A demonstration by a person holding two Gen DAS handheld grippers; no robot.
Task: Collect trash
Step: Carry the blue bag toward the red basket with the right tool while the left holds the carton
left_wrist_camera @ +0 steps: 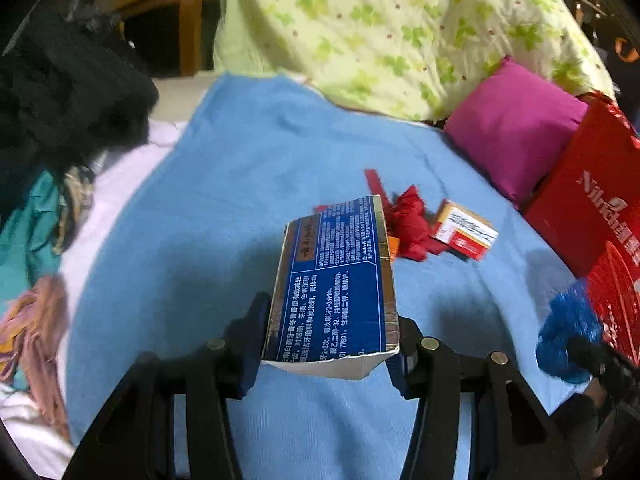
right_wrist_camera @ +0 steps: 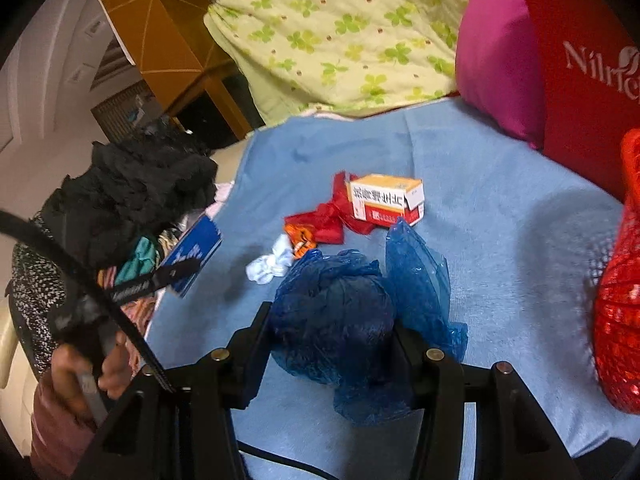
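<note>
My left gripper [left_wrist_camera: 328, 340] is shut on a blue toothpaste box [left_wrist_camera: 336, 280] and holds it above the blue blanket [left_wrist_camera: 240, 184]. My right gripper [right_wrist_camera: 332, 340] is shut on a crumpled blue plastic bag [right_wrist_camera: 340, 312]; the bag also shows in the left wrist view [left_wrist_camera: 568, 336]. On the blanket lie a red wrapper [right_wrist_camera: 328, 220], an orange-and-white medicine box [right_wrist_camera: 386, 198], a small orange packet [right_wrist_camera: 300, 238] and a white crumpled tissue [right_wrist_camera: 270, 264]. The toothpaste box also shows in the right wrist view [right_wrist_camera: 196, 252].
A red gift bag [left_wrist_camera: 592, 216] stands at the right, with a magenta pillow [left_wrist_camera: 516, 128] behind it. A green floral quilt [left_wrist_camera: 380, 28] lies at the back. Dark clothes [right_wrist_camera: 132, 188] pile up at the left. A red mesh bag [right_wrist_camera: 620, 300] is at the far right.
</note>
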